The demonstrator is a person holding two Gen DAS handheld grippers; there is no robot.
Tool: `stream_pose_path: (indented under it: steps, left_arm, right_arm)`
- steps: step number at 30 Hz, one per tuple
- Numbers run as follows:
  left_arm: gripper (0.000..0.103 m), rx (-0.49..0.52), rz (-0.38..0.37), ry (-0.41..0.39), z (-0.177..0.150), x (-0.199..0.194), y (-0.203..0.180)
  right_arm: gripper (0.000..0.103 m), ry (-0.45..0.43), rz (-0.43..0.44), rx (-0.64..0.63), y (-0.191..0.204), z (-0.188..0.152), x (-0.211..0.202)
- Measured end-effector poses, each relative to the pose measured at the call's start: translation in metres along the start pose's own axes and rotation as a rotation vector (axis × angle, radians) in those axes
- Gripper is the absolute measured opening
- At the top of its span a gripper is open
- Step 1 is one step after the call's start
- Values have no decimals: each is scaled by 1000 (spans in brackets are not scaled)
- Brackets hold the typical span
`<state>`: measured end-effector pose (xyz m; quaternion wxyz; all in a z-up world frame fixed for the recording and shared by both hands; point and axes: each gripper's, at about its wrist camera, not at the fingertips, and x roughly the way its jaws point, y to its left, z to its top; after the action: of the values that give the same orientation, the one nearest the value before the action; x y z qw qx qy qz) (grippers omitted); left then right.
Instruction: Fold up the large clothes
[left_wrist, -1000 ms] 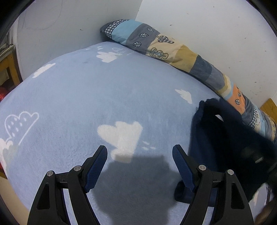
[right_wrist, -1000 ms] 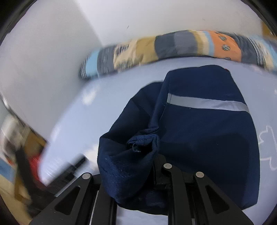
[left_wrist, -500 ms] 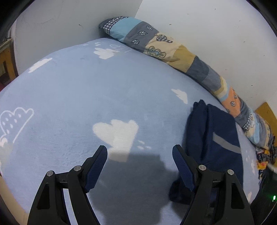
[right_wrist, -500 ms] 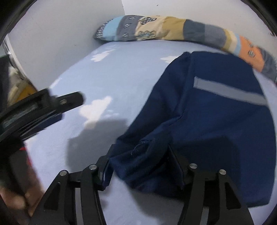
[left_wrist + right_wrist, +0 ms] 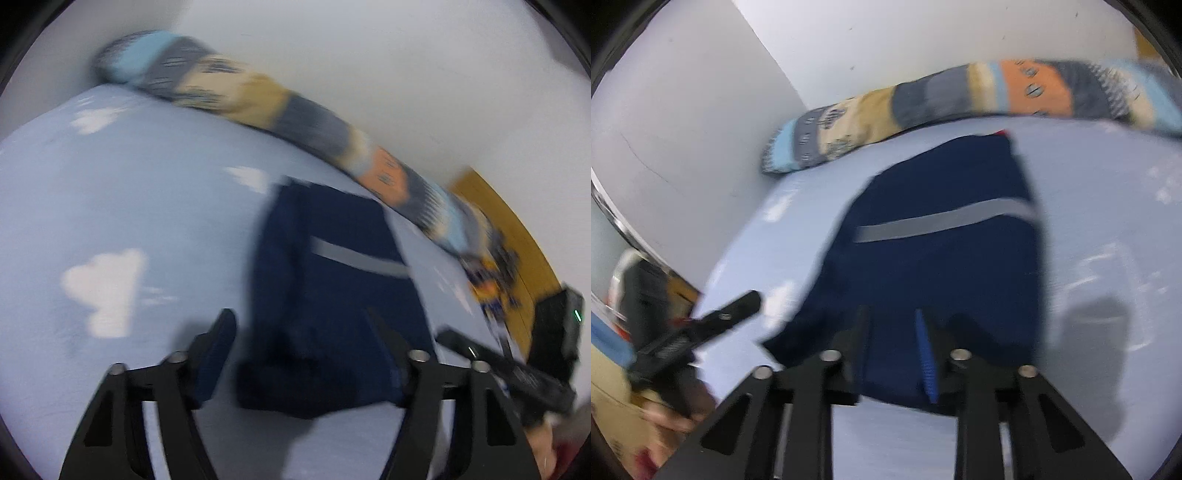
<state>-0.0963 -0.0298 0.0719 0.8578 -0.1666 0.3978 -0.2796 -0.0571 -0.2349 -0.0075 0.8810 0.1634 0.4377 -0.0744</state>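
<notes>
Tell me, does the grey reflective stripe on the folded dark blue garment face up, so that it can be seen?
Yes, the grey reflective stripe runs across the top side of the folded dark blue garment lying on the light blue blanket.

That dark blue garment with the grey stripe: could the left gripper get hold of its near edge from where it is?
Probably yes. The left gripper is open, and the navy garment lies flat on the blue blanket right ahead, its near edge between the fingers with nothing in between. Blur hides the exact height.

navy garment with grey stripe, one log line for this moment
item: folded navy garment with grey stripe | on: light blue cloud-print blanket | left hand-held gripper: open | right hand-held gripper: open
</notes>
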Motion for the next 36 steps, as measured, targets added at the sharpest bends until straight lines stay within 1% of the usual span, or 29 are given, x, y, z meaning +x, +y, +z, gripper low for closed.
stream_pose_path:
  steps: [1,2,3,4,5,6,7,8,9,10,11,12,13,14,15,17,18,19,20,21,22,23,24,26,28,30,32,33,36]
  left_arm:
    - [54,52,-20,19,-2,7,-11]
    - [54,83,-28,33,-4,11,-18]
    - [53,128,-33,66,-7,22,-27]
    - [53,148,-23,89,-9,29,-30]
    - [53,175,40,131,-13,42,-31]
    - [53,182,92,163,-15,52,-28]
    - [51,179,153,209,-18,65,-21]
    - [50,173,189,230,-19,71,-15]
    - [55,173,270,242,-20,77,-6]
    - [56,169,297,247,-20,79,0]
    - [56,137,290,256,-19,80,9]
    - [57,105,264,264,-17,81,16]
    - [65,91,263,267,-16,81,20]
    - [74,101,303,265,-16,83,24]
    - [82,103,331,259,-15,84,28]
    - [83,75,326,267,-13,85,34]
    - [81,65,327,264,-11,84,35]
    - [77,63,335,247,-6,80,35]
    - [74,77,334,224,-1,76,31]
    - [71,95,333,197,4,71,25]
    - [68,116,340,160,8,66,19]
    - [69,143,343,99,18,61,11]
    - [69,153,332,65,22,58,5]
    - [69,150,305,11,40,56,-1]
    - [69,120,261,8,59,65,-1]
    - [70,89,223,28,86,91,3]
    - [70,67,235,67,106,119,13]
    - [70,53,255,85,120,138,17]
    - [70,26,279,123,152,193,29]
  right_arm:
    - [18,4,-31,-1,-7,-1,1]
    - [18,13,-45,11,-17,-6,1]
    - [18,28,-51,28,-25,-12,4]
    - [17,36,-53,37,-31,-17,5]
    - [14,39,-55,39,-36,-22,8]
    - [14,37,-50,40,-38,-27,6]
    - [14,40,-38,42,-42,-32,4]
    - [14,52,-33,41,-42,-34,8]
    - [12,68,-35,41,-46,-36,12]
    - [10,85,-32,41,-50,-37,17]
    - [8,97,-13,59,-58,-42,23]
    - [8,106,19,90,-68,-45,29]
    - [8,111,45,111,-73,-46,32]
    - [8,113,73,125,-79,-48,35]
    - [7,111,80,110,-80,-49,38]
    - [7,113,55,49,-75,-49,40]
    - [7,123,39,30,-70,-47,39]
    - [8,144,30,11,-68,-44,38]
    - [9,169,29,-5,-67,-40,39]
    - [14,192,45,-12,-66,-34,37]
    - [14,188,95,3,-67,-25,29]
    - [14,156,142,21,-71,-15,22]
    - [15,136,159,30,-73,-9,19]
    - [15,88,149,48,-84,19,12]
    - [15,73,109,52,-94,45,17]
    - [15,54,65,55,-103,66,23]
    - [15,43,41,63,-112,96,39]
    - [15,41,32,70,-116,107,46]
    - [15,45,12,87,-122,141,79]
